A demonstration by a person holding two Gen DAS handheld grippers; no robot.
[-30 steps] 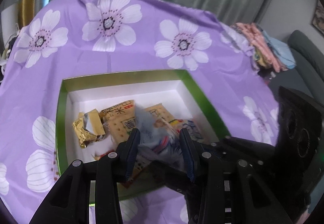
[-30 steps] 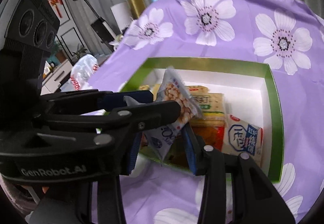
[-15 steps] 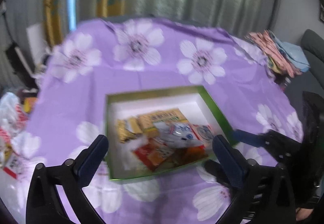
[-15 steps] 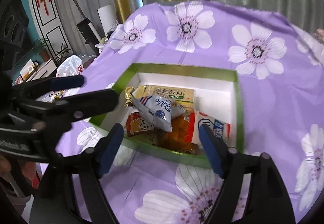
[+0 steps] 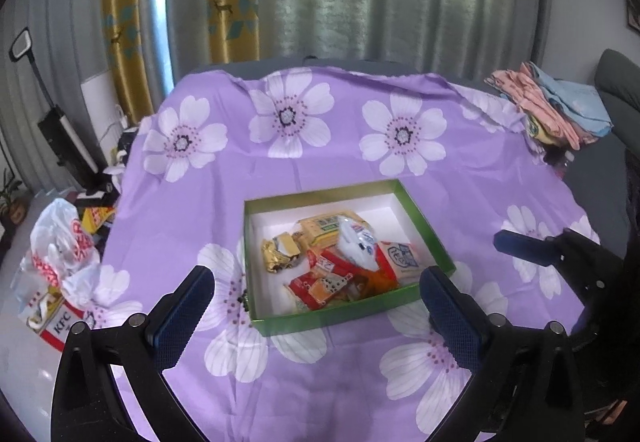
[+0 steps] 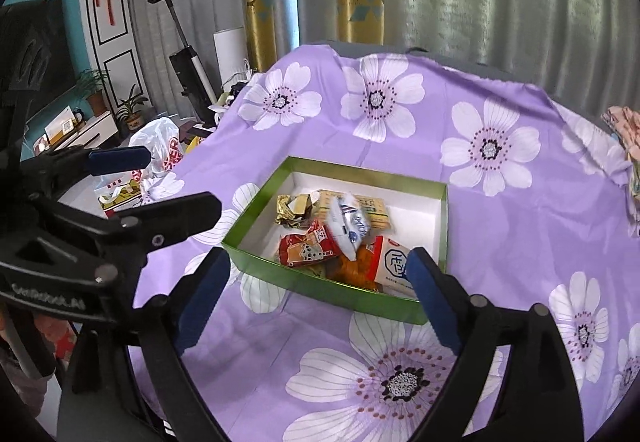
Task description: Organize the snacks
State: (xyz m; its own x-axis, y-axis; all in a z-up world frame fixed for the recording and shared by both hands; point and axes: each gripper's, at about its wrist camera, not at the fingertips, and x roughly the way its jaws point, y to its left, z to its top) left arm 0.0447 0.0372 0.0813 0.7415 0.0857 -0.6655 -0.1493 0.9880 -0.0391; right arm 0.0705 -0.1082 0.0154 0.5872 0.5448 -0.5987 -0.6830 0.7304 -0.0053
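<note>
From my remote seat, both grippers hung above the near edge of the table with nothing in them. The left gripper (image 5: 316, 302) had just been opening and its jaws stood wide, blue pads well apart, only the purple flowered tablecloth (image 5: 352, 162) and the near wall of the green box (image 5: 340, 316) showing in the gap. The right gripper (image 6: 316, 302) had likewise just been spreading, and its jaws stood wide and empty, framing the near side of the same box. That box sat on the cloth, white inside, and all the snacks I could see lay in it. A gold foil-wrapped piece (image 6: 292, 208) rested toward the left of the pile, a yellow cracker pack (image 6: 374, 210) behind it nearer the far wall, and a white-and-blue pouch (image 6: 346, 228) lay tilted on top of the heap. Under it, toward the near wall, were a red packet (image 6: 304, 250), an orange packet (image 6: 354, 268), and a white packet with blue print (image 6: 394, 266) at the right end, partly hidden by my right finger. In the right wrist view the left gripper's black body filled the left side. Off the table's left edge sat a white plastic bag with red lettering (image 5: 60, 242), and a pile of folded cloths (image 5: 556, 106) lay at the far right corner.
</note>
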